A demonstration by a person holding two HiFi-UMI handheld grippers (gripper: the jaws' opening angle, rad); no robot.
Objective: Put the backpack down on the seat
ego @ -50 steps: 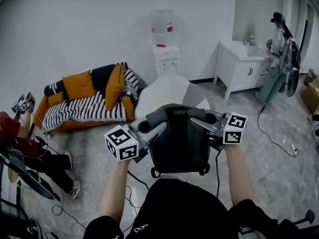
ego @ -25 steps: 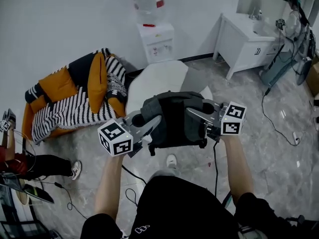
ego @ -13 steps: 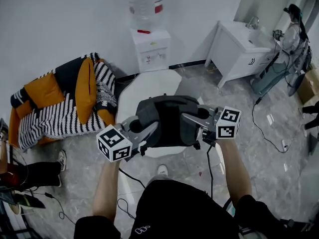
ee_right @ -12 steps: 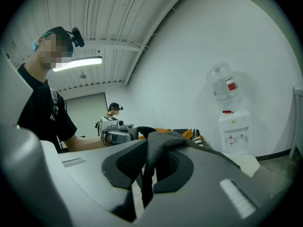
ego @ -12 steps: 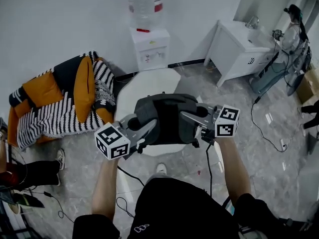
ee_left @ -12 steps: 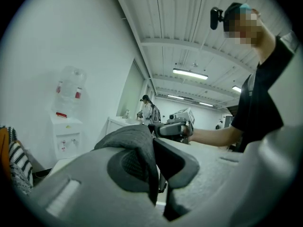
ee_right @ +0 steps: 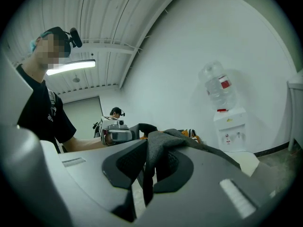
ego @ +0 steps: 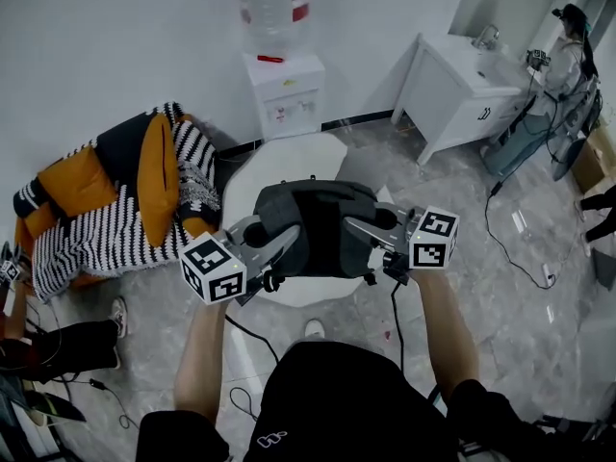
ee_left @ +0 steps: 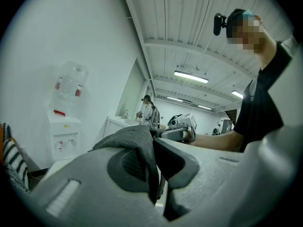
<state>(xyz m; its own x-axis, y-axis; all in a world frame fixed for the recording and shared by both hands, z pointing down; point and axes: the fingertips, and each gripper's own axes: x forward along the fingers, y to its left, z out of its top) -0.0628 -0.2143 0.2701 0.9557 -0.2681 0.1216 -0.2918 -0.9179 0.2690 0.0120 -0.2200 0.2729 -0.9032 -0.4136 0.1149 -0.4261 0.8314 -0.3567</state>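
In the head view a dark grey backpack hangs between my two grippers, above the front part of a white rounded seat. My left gripper is shut on the backpack's left side, and my right gripper is shut on its right side. In the left gripper view a fold of grey backpack fabric is pinched in the left gripper. The right gripper view shows the same: the right gripper clamps a grey fabric fold. The backpack hides the seat's near edge.
A water dispenser stands against the wall behind the seat. An orange sofa with a striped blanket is at the left, a white sink cabinet and a standing person at the right. Cables lie on the floor.
Both grippers have carried the backpack forward, from short of the seat to above its front part. The grips have not changed.
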